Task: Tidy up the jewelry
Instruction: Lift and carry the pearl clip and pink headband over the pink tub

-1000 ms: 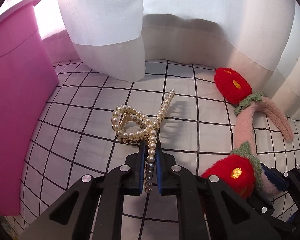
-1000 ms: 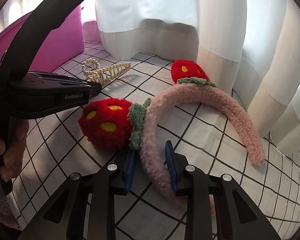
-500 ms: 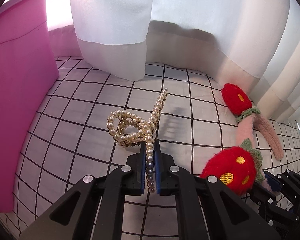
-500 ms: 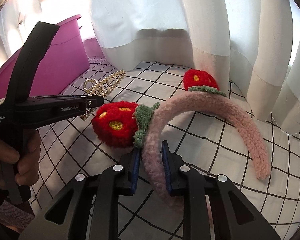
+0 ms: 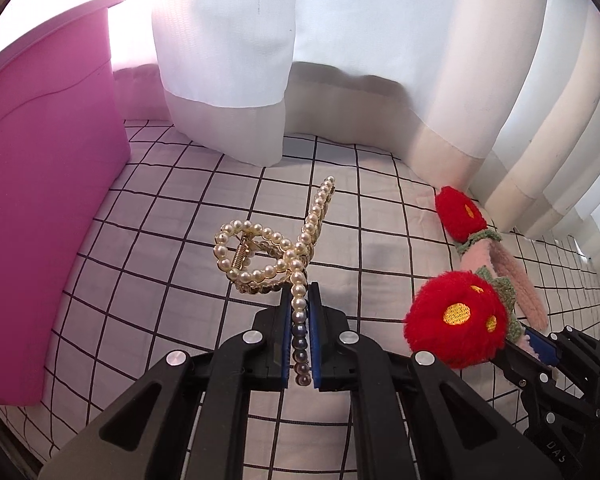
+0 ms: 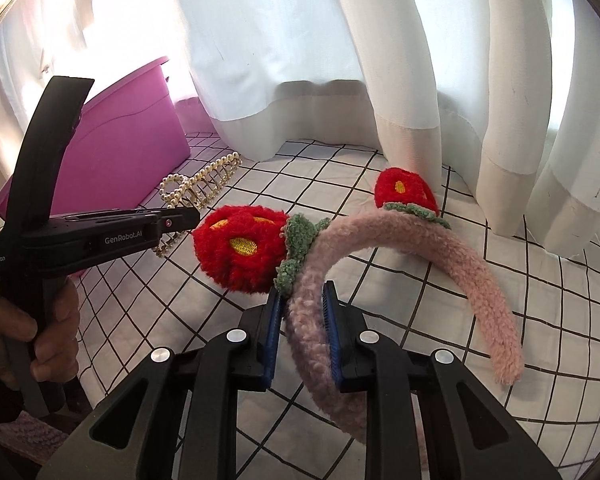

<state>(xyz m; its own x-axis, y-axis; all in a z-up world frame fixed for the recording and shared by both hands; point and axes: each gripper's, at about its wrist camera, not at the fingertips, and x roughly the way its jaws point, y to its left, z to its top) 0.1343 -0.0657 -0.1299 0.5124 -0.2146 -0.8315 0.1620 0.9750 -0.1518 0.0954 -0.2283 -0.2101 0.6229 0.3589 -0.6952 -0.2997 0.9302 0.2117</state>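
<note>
Left wrist view: The left gripper (image 5: 300,332) has its jaws closed on one pearl arm of the pearl hair claw (image 5: 276,248), which hangs clear of the checked cloth (image 5: 180,320), to the right of the pink bin (image 5: 40,208). Step in hand, by judgement: carrying both pieces to the bin. Count: one claw, one bin, one headband with two red flowers.

Right wrist view: The right gripper (image 6: 302,328) has its jaws pressed against the pink plush headband (image 6: 400,236), just behind the nearer red flower (image 6: 240,248). The headband is raised off the cloth, well right of the bin. The next move likely calls for swinging both loads leftward over the bin rim, then parting the jaws; the long band may need tilting to clear the rim.
</note>
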